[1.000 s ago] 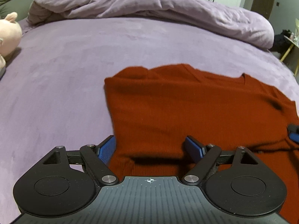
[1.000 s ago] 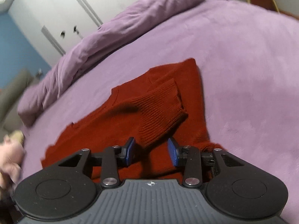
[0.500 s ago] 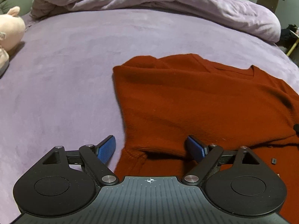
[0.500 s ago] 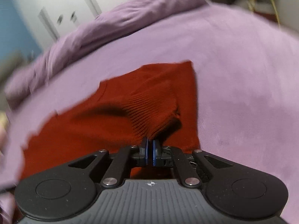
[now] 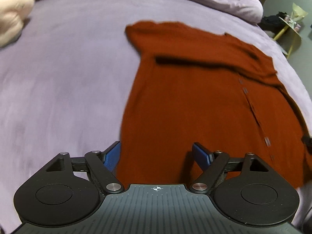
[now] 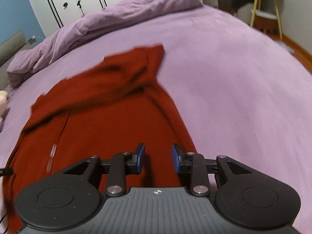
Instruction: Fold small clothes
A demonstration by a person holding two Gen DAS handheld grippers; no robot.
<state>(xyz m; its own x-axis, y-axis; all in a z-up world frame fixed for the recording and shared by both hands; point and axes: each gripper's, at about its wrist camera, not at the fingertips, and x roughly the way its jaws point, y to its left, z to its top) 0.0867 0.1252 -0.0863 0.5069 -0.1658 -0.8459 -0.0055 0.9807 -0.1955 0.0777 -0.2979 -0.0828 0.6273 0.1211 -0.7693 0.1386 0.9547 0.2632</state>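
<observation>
Left gripper (image 5: 157, 156) has its blue pads spread wide with nothing between them, hovering over the near left edge of the rust-red knit cardigan (image 5: 195, 101), which lies flat on the lilac bedspread (image 5: 68, 74) right ahead. Pink plush toy (image 5: 11, 19) sits far off to its left. Right gripper (image 6: 158, 159) is parted too, gripping nothing, over the cardigan's (image 6: 109, 117) near right side, sleeve folded across further ahead.

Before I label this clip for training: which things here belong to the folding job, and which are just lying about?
Part of the job:
- red sweater, spread on the purple bed
- left tongs, open
- right tongs, open

Just lying about:
- bunched duvet
- pink plush toy
- yellow-legged side table
</observation>
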